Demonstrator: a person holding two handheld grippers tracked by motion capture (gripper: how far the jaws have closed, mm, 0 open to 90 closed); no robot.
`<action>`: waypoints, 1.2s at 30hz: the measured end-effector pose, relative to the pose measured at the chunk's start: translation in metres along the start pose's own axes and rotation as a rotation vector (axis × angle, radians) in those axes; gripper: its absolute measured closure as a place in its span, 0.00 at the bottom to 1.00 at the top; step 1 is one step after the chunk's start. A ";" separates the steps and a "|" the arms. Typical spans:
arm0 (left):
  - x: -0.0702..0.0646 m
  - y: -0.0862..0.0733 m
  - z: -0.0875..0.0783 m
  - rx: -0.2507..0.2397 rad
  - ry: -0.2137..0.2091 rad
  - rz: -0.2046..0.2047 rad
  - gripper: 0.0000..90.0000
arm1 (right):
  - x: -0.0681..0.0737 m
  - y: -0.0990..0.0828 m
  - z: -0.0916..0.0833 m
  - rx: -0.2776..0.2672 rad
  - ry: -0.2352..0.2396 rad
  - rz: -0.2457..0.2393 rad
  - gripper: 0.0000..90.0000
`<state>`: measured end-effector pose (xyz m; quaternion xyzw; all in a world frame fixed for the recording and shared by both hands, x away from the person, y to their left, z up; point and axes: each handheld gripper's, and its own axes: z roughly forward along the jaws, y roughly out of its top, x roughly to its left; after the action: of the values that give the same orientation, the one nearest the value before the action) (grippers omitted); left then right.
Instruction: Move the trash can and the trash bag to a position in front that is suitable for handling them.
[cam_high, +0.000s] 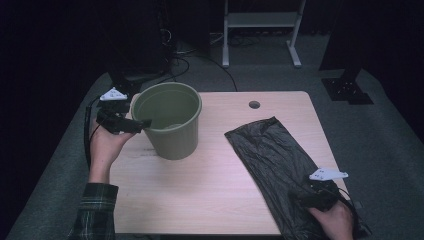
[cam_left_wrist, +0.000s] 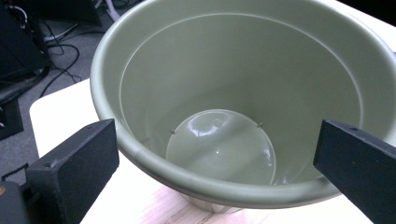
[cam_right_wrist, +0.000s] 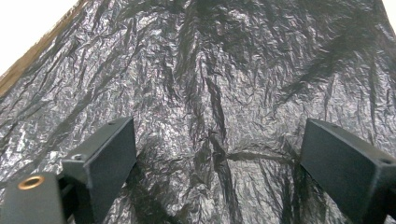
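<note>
Bin (cam_high: 170, 120) stands upright at the table's (cam_high: 200, 200) far left, left gripper (cam_high: 142, 123) at its rim, jaws apart. Black bag (cam_high: 272, 160) lies flat at the right; right gripper (cam_high: 312, 195) hovers over it, jaws apart.

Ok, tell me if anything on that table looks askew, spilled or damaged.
Nothing looks spilled or damaged. The green bin stands upright and empty near the table's left edge. The black bag lies flat and crumpled, its near end hanging past the table's front right corner. Both the left gripper and right gripper are open.
</note>
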<state>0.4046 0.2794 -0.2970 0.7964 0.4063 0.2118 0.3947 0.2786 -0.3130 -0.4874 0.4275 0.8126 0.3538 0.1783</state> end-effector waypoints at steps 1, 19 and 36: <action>0.001 -0.001 0.001 0.003 0.000 -0.003 0.00 | 0.000 0.000 0.000 0.000 0.000 0.000 0.11; 0.009 -0.005 0.013 0.008 -0.006 -0.048 0.00 | 0.000 0.000 0.000 -0.001 0.000 -0.003 0.11; 0.004 -0.006 0.024 -0.004 -0.037 -0.051 0.00 | 0.000 0.000 0.000 -0.001 0.000 -0.003 0.11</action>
<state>0.4198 0.2733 -0.3161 0.7887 0.4188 0.1879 0.4091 0.2787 -0.3131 -0.4874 0.4264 0.8129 0.3539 0.1790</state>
